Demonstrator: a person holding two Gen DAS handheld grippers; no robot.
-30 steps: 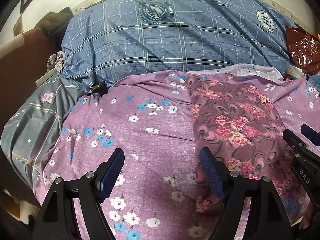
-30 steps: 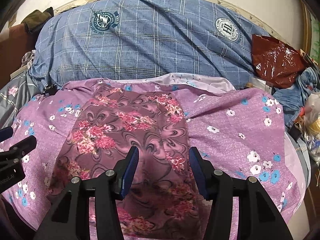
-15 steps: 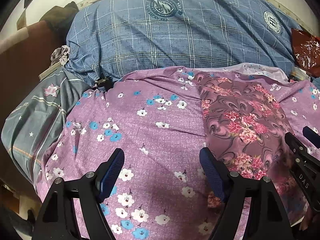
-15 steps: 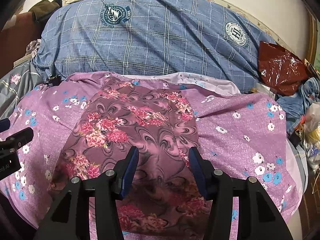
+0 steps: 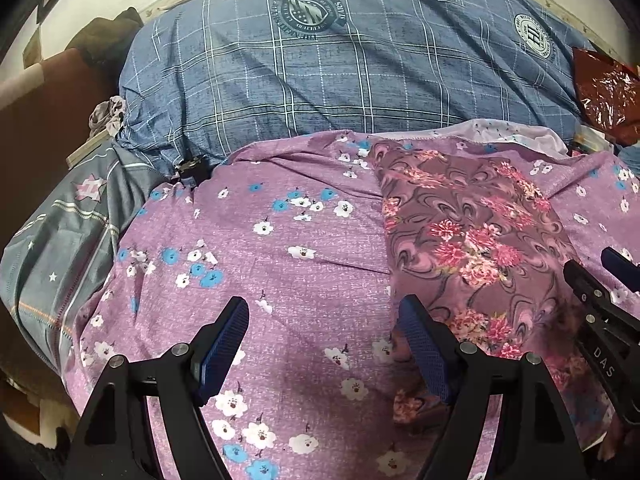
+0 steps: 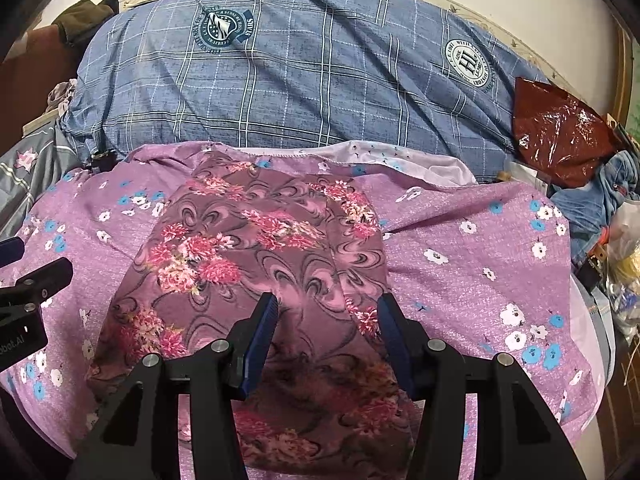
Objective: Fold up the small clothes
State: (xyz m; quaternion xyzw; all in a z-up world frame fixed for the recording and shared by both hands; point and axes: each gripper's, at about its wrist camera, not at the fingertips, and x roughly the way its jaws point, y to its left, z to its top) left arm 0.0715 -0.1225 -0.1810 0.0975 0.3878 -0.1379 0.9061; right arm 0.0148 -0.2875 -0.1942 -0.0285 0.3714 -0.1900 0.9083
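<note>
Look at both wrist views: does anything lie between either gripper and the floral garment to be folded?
Nothing visible does. The right gripper hangs open directly over the floral garment, which lies flat on the purple sheet. The left gripper, also open, hangs over bare sheet beside the garment's left edge.

A purple bedsheet (image 6: 472, 264) strewn with white and blue flowers covers the bed, a big blue plaid pillow (image 6: 304, 76) lies along its far edge, a crinkled dark-red plastic bag (image 6: 560, 132) sits at the far right corner, and a grey star-patterned quilt (image 5: 60, 240) slumps off the left edge.
</note>
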